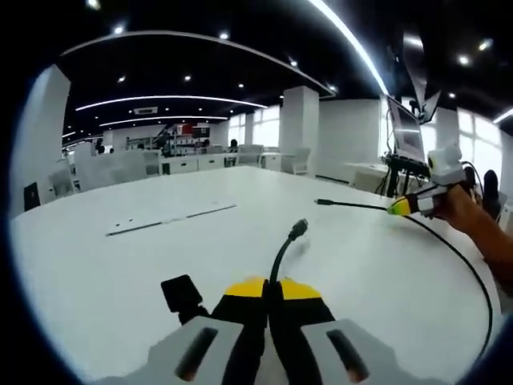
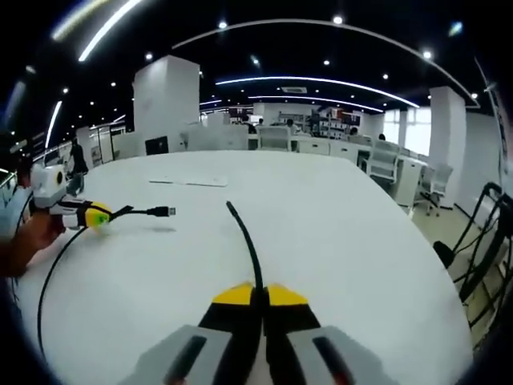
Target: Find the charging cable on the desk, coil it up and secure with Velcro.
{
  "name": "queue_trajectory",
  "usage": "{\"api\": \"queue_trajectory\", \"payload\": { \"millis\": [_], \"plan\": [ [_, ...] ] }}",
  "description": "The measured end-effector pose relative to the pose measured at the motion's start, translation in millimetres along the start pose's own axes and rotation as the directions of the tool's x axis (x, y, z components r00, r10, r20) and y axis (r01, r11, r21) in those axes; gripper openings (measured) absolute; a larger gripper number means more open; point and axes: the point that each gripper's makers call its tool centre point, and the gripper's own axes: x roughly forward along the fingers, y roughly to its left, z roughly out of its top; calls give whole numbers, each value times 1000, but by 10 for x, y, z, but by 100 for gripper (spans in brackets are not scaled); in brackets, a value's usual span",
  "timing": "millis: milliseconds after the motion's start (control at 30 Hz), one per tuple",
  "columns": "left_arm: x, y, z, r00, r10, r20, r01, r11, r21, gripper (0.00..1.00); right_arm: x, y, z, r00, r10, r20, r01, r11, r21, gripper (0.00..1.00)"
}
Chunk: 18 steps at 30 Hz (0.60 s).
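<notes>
Left gripper view: your left gripper point(image 1: 270, 290) is clenched on the black charging cable point(image 1: 282, 255), yellow-tipped jaws pressed together with the cord between them; its plug end point(image 1: 298, 229) rises just past the tips. Your right gripper point(image 1: 403, 206) shows at the right edge, held in your hand point(image 1: 458, 207), grasping the same cable near its other connector point(image 1: 324, 202); from there the cord loops along the white desk point(image 1: 120, 273) edge. Small black clip-like object point(image 1: 181, 293) just left of your jaws. Long thin strip point(image 1: 171, 218) lying flat farther out, well apart from the cable.

Right gripper view: right gripper point(image 2: 259, 297) clamped on the cable, a short end point(image 2: 245, 241) curving forward. Left gripper point(image 2: 94, 215) at left, USB plug point(image 2: 161, 212) sticking out above the desk.

Room: open office, white columns point(image 1: 300, 128), desks, chairs point(image 2: 383, 163), ceiling light strips
</notes>
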Motion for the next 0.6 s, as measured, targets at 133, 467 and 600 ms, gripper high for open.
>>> {"api": "queue_trajectory", "payload": {
  "millis": [133, 467, 600],
  "plan": [
    [-50, 44, 14, 1000, 3, 3, -3, 1000, 12, 5, 23, 91, 53, 1000, 16, 8, -16, 1000, -6, 4],
    [-168, 150, -11, 1000, 8, 1, -9, 1000, 2, 5, 114, 189, 147, 999, 51, 14, -51, 999, -20, 5],
    [-230, 208, 17, 1000, 13, 11, -13, 1000, 5, 5, 146, 264, 166, 997, 70, 15, -70, 997, -32, 5]
  ]
}}
